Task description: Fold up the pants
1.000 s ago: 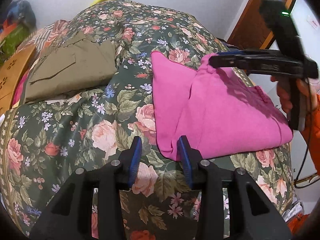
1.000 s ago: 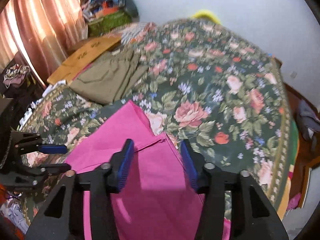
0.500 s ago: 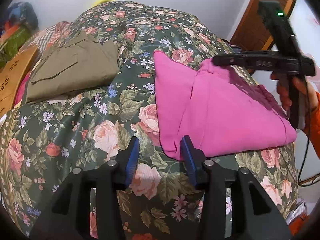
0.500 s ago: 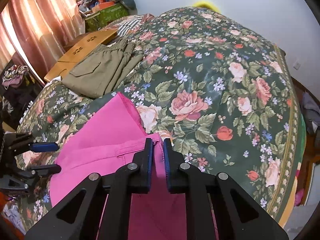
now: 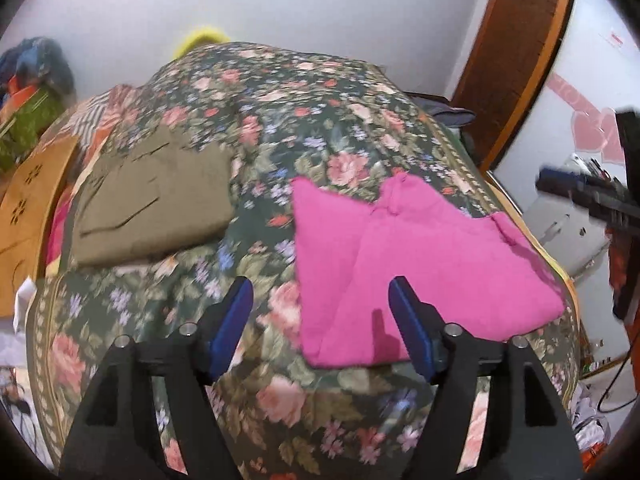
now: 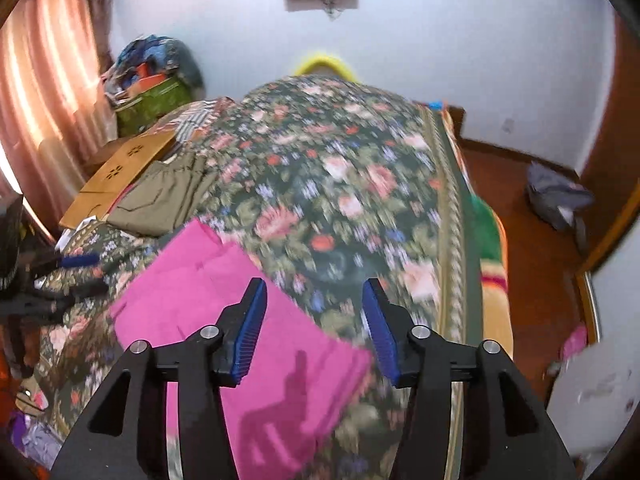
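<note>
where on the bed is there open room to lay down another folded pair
Open floral bedspread lies beyond the folded pink pants toward the wall, and between them and the folded olive pants. The olive side, by the wooden board, is crowded.

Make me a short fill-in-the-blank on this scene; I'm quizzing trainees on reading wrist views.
1. The pants lying folded nearest the grippers are ___ in colour.
2. The left gripper has its jaws ___.
3. The right gripper holds ___.
4. The olive pants lie on the floral ___.

Missing words: pink; open; nothing; bedspread
</note>
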Demonstrator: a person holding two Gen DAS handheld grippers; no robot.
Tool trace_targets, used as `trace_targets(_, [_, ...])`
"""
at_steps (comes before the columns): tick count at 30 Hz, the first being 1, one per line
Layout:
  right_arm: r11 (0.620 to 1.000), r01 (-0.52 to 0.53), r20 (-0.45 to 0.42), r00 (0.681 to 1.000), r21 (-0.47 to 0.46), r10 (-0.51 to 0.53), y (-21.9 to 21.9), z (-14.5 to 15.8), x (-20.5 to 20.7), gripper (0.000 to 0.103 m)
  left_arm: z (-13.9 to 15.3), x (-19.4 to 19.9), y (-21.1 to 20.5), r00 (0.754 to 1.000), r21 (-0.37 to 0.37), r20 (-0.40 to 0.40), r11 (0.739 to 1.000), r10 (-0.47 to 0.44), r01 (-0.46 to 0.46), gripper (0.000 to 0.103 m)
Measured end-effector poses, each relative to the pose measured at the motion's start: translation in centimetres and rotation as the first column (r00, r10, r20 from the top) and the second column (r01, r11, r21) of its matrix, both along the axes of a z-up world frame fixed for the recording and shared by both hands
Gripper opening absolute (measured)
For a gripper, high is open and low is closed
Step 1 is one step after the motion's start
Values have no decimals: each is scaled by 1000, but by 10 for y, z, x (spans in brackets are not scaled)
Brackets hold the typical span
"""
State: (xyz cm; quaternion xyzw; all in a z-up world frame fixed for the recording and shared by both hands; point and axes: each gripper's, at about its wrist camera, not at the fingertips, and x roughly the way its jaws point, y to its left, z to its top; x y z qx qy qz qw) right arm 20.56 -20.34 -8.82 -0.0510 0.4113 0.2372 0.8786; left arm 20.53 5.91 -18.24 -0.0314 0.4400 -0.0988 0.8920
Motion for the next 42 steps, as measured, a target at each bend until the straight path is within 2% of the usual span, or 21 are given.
trace_targets(5, [998,54,-74,996,9,-54,-11,-29,-23,50,-15,22,-15,997,-15,-62,999,-43,42,73])
trace_targets(10, [991,128,-143,982,37,-122,-18,-63,-39,51,-36,34,-23,992,3,-118,999,-49,50,74])
trace_targets(14, [981,171,-188,970,86,-153,-27,-81,-40,63,-45,40,-18,988,-56,-146,998,-46,38,74])
trace_targets(16, [975,186,-213,964,118,-159,-31,-87,-36,65,-52,45,-17,984,-77,-168,996,-57,44,75])
trace_targets(18, [971,188,-251,957,147,-147,-34,-95,-30,66,-55,46,-16,985,-76,-159,996,-61,50,77])
trace_targets(22, [976,173,-247,959,132,-136,-32,-104,-28,67,-59,46,-19,989,-67,-139,997,-52,43,77])
trace_targets(25, [964,191,-298,946,188,-129,-38,-113,-20,67,-60,48,-18,989,-76,-138,996,-47,36,76])
trace_targets(27, [960,188,-310,943,207,-118,-40,-114,-18,64,-60,49,-17,989,-85,-138,996,-50,39,71])
trace_targets(30, [960,170,-314,945,223,-95,-38,-114,-14,51,-58,50,-20,989,-95,-134,994,-63,50,58])
trace_targets(32, [958,161,-318,945,237,-81,-35,-114,-11,40,-56,49,-23,988,-105,-134,992,-78,64,45])
trace_targets(38, [953,146,-313,948,267,-58,-32,-111,-4,24,-49,44,-28,990,-102,-113,992,-87,76,24])
trace_targets(42, [962,128,-256,965,242,-64,-28,-99,-5,14,-36,36,-29,994,-77,-75,994,-85,79,19])
